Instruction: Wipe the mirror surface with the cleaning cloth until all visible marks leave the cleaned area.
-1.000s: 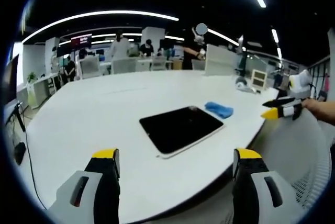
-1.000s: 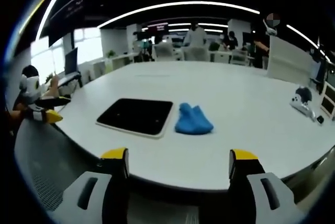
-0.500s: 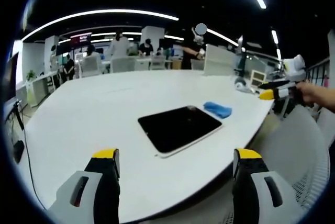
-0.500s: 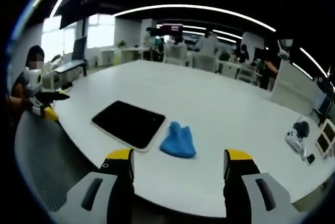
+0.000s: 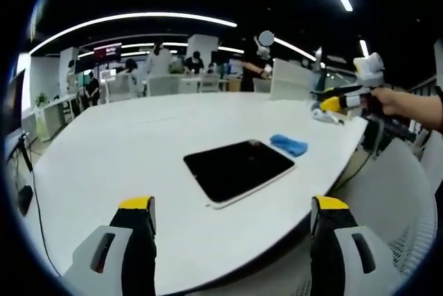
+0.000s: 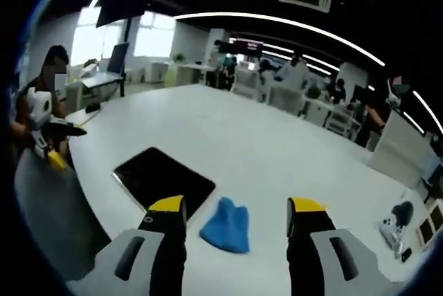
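White table (image 5: 104, 164) w/ dark mirror (image 5: 239, 169) beside blue cloth (image 6: 225, 225), office rm behind; both claws released.

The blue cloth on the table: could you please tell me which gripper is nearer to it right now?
Right. The right gripper hovers just above the blue cloth, open around it in view; the left gripper hangs back at the table edge, beyond the mirror.

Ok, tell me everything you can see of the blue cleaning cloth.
The cleaning cloth is bright blue, soft-looking fabric, bunched into a loose crumpled heap rather than spread flat. It lies on the white table just beside one edge of the dark mirror, seemingly apart from it. Neither gripper touches it; in the right gripper view it sits between the open jaws, beyond their tips.
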Available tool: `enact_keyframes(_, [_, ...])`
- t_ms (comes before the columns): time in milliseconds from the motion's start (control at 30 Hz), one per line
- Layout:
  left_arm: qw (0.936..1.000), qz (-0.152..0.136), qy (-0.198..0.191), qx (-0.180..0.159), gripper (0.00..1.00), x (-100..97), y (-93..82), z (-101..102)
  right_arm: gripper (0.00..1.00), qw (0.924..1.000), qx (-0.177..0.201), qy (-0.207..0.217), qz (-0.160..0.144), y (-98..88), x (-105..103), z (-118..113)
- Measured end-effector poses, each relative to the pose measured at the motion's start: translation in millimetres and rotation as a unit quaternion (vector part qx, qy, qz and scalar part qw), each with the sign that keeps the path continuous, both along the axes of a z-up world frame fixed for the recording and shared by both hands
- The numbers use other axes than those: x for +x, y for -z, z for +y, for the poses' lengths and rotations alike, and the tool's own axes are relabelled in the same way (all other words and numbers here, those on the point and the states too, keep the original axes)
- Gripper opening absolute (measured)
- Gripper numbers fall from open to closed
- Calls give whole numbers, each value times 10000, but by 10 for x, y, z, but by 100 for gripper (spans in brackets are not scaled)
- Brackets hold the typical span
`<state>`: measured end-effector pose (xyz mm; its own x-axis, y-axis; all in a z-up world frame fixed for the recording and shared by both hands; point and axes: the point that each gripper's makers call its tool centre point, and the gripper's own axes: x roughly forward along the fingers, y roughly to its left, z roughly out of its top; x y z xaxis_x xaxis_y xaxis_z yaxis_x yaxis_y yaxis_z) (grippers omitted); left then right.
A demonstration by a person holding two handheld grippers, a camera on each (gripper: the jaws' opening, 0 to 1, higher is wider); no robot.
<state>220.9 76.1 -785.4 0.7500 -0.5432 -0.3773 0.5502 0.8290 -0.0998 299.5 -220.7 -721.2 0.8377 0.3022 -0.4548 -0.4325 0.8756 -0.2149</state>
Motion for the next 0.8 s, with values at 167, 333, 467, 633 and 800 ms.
enact_keyframes(167, [10000,12,-10,3,93,1,5,3,47,9998,113,65,151,188,110,47])
enact_keyframes(333, [10000,15,14,-15,93,-3,3,-4,34,9989,300,258,265,441,182,14])
enact_keyframes(467, [10000,16,30,-31,93,-3,2,-11,31,9969,502,427,440,645,225,24])
enact_keyframes(633, [10000,13,22,-38,93,-4,2,-9,24,9971,437,434,456,719,330,70])
enact_keyframes(800, [10000,32,-5,-24,93,-5,9,-2,22,9961,457,459,603,838,402,88])
